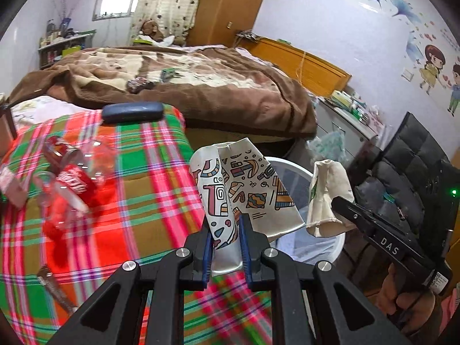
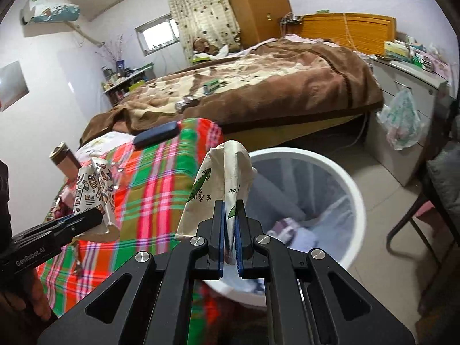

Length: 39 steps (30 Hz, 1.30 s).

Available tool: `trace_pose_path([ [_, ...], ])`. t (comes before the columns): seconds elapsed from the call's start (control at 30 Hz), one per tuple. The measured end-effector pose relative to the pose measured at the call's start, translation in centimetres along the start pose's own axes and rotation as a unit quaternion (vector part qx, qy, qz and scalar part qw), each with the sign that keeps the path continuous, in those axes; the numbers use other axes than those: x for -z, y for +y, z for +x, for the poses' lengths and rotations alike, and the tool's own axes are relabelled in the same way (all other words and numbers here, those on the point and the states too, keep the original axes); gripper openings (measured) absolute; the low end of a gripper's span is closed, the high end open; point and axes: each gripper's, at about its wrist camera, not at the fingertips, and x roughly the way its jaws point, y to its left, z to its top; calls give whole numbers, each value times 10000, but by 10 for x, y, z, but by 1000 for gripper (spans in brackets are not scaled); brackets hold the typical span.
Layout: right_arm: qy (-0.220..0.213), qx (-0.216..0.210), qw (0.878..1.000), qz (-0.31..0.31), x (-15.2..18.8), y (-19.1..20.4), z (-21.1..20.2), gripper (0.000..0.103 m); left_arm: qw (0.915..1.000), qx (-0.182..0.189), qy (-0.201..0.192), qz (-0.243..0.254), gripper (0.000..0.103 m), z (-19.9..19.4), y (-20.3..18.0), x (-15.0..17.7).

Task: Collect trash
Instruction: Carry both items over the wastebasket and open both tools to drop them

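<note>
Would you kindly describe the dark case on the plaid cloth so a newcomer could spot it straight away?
Start at the big bed with the brown blanket, then drop to the red-and-green plaid cloth in front of it. At that cloth's far edge lies the dark blue case: long, rounded, smooth and plain, unlike the clear red-labelled bottle nearby.

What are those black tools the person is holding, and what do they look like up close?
Each is a handheld black two-finger gripper. The left gripper and right gripper have angular black linkage arms with silver round bolts and blue finger pads. White lettering runs along each body. No sleeve is clearly visible.
</note>
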Motion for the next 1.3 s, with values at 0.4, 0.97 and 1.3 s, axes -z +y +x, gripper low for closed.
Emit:
trace_pose_path([
  [0.4,303,407,9987,96,3,-38,16,6,9985,143,468,243,18,56,-39,0],
  [0.97,702,729,9948,64,7,-61,33,35,9968,216,709,310,39,89,-54,2],
  [1.3,562,557,9968,82,8,-53,22,46,9987,78,490,122,39,60,-36,6],
])
